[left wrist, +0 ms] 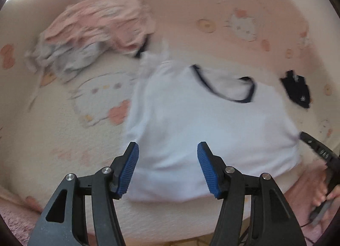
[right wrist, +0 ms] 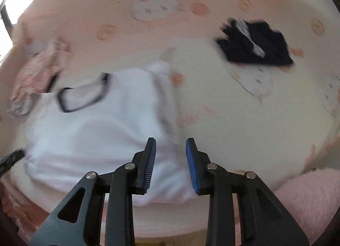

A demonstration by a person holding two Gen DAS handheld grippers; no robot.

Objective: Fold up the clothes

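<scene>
The bed sheet (left wrist: pixel 63 118), cream and pink with cat faces on it, spreads under everything. On it, just past both sets of fingers, lies the white T-shirt (left wrist: pixel 201 131) with a dark blue neck trim. It is partly folded.

A pile of pink and grey clothes (left wrist: pixel 95 33) sits far ahead and to the left of the left fingers. A small dark blue garment (right wrist: pixel 257 42) lies far ahead and to the right of the right fingers.

The left gripper (left wrist: pixel 167 167) is spread wide and holds nothing; the near edge of the shirt shows in the gap. The right gripper (right wrist: pixel 171 165) is also parted, with the shirt's near right corner showing between its pads. Whether it touches the cloth cannot be told.

The pictures are blurry, so the hands seem to be moving fast. The right fingers could pinch only the top layer, and the fold would slide apart. They could also grab the sheet along with the shirt and drag it.
</scene>
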